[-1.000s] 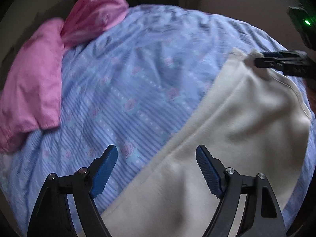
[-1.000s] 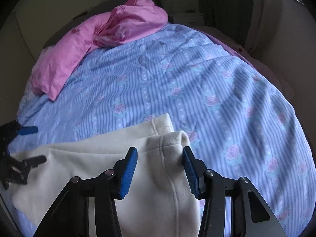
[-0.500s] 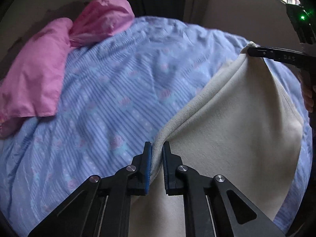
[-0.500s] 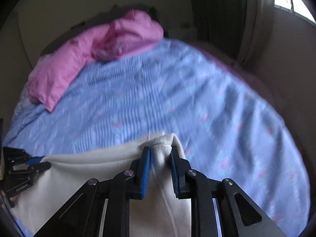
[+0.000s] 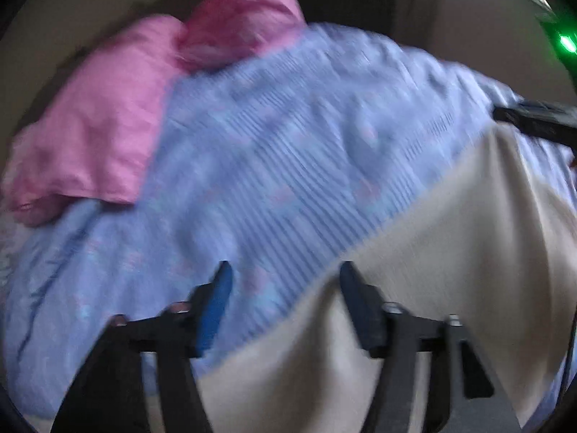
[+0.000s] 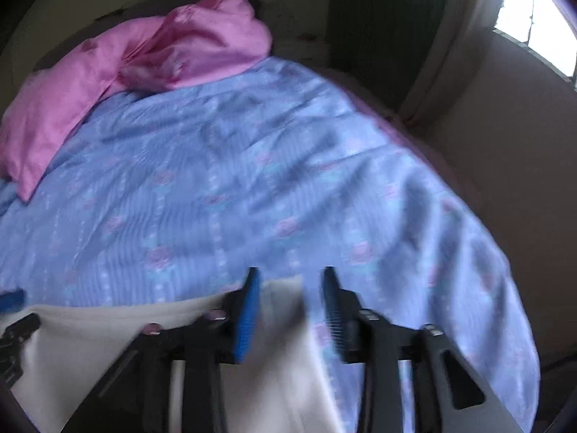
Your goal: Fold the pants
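Left gripper (image 5: 283,299): matte black two-finger frame with angular struts and triangular cut-outs; bright blue pads (image 5: 215,306) on the inner finger faces; small silvery screw heads at the pivots. Right gripper (image 6: 290,310): same black frame, blue pads (image 6: 248,315) with fine ribbing, pale round screw heads along the linkages. Seen from the left wrist camera at the right edge: black body of the right gripper, a lit green indicator lamp (image 5: 566,42), a thin dark cable.
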Demonstrator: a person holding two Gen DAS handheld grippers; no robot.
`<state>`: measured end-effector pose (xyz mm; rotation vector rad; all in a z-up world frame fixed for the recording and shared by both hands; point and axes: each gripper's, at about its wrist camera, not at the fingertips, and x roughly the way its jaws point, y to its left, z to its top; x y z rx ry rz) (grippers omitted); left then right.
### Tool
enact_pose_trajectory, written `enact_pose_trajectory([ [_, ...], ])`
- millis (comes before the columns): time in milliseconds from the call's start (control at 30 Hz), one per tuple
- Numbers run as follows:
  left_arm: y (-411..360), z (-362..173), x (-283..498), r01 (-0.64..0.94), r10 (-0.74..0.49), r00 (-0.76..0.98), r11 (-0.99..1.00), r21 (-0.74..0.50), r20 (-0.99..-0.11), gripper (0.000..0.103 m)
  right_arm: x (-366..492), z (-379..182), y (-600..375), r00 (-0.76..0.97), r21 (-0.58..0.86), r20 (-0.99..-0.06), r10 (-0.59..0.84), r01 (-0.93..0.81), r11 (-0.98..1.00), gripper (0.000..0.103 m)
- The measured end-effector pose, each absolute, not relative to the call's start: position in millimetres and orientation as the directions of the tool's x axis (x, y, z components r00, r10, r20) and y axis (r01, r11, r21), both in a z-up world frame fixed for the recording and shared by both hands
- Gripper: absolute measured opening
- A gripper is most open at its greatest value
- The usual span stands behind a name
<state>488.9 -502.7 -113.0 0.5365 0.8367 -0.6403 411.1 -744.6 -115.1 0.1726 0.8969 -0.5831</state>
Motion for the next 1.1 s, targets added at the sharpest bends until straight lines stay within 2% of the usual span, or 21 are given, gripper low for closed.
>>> enact_pose_trajectory([
  [100,-489,-76,467,0.672,-0.353,0.601,0.708,0.215,-0.717,0.073,382,-85,-745,0.528,-0.105,-0.686,-0.501,0.609,0.786,0.066],
  [167,-479,-63,443,0.695,-0.401,0.609,0.686,0.217,-0.685,0.077,356,-63,-737,0.546,-0.106,-0.635,-0.546,0.639,0.762,0.069],
  [300,-456,-57,385,0.766,-0.465,0.534,0.620,0.172,-0.706,0.080,286,-40,-709,0.638,-0.015,-0.595,-0.489,0.600,0.800,0.069],
  [433,-439,-66,332,0.801,-0.519,0.499,0.581,0.143,-0.694,0.080,218,-49,-688,0.695,0.076,-0.590,-0.411,0.554,0.829,0.069],
  [533,-432,-76,303,0.794,-0.518,0.524,0.584,0.168,-0.676,0.080,185,-68,-679,0.717,0.127,-0.579,-0.389,0.550,0.825,0.069],
  [633,-431,-93,287,0.813,-0.519,0.494,0.559,0.161,-0.698,0.080,163,-94,-677,0.734,0.210,-0.580,-0.353,0.553,0.806,0.069],
  [733,-430,-108,280,0.825,-0.492,0.468,0.541,0.163,-0.734,0.080,155,-122,-685,0.751,0.317,-0.592,-0.294,0.552,0.771,0.064],
  [800,-425,-112,281,0.822,-0.489,0.459,0.551,0.145,-0.742,0.080,152,-138,-695,0.768,0.414,-0.589,-0.251,0.554,0.722,0.056],
  [900,-418,-116,282,0.821,-0.487,0.443,0.557,0.123,-0.752,0.080,148,-155,-701,0.806,0.539,-0.555,-0.204,0.535,0.650,0.056],
  [967,-412,-119,282,0.820,-0.487,0.436,0.562,0.110,-0.757,0.080,154,-161,-696,0.815,0.559,-0.549,-0.184,0.523,0.643,0.054],
  [1033,-409,-123,284,0.816,-0.477,0.426,0.570,0.099,-0.769,0.080,160,-167,-691,0.794,0.546,-0.580,-0.180,0.544,0.637,0.047],
  [1100,-411,-126,283,0.816,-0.466,0.427,0.568,0.109,-0.775,0.080,162,-172,-691,0.805,0.580,-0.572,-0.158,0.534,0.615,0.032],
])
